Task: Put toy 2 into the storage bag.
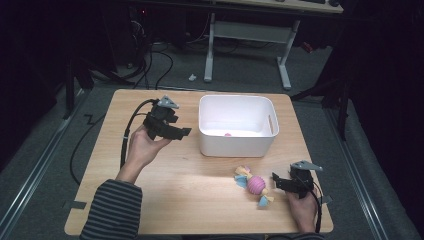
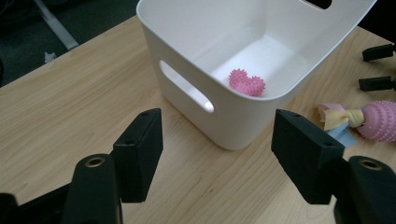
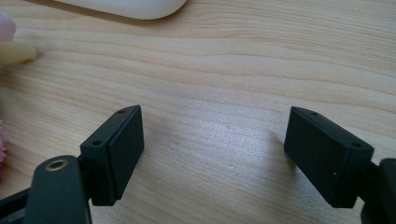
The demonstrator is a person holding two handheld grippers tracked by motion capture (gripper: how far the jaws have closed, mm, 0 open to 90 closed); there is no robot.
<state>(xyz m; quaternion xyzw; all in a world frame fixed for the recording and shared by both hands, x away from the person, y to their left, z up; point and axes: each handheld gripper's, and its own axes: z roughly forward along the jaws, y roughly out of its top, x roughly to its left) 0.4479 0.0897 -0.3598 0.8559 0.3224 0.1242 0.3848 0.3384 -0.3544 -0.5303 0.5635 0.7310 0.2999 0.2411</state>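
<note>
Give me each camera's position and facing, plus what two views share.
High view: above the person's side, looking forward and down on the table; forearms, left gripper, right gripper.
Left gripper view: along its open jaws at the white bin.
Right gripper view: low over bare wood, along its open jaws.
Shared: bin and pink spiky toy, high and left gripper views.

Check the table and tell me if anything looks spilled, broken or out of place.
Nothing stands out. The white bin sits upright on the table with a pink spiky toy inside. A pink toy with pastel bows lies flat beside the bin, intact. No spill or damage shows.
</note>
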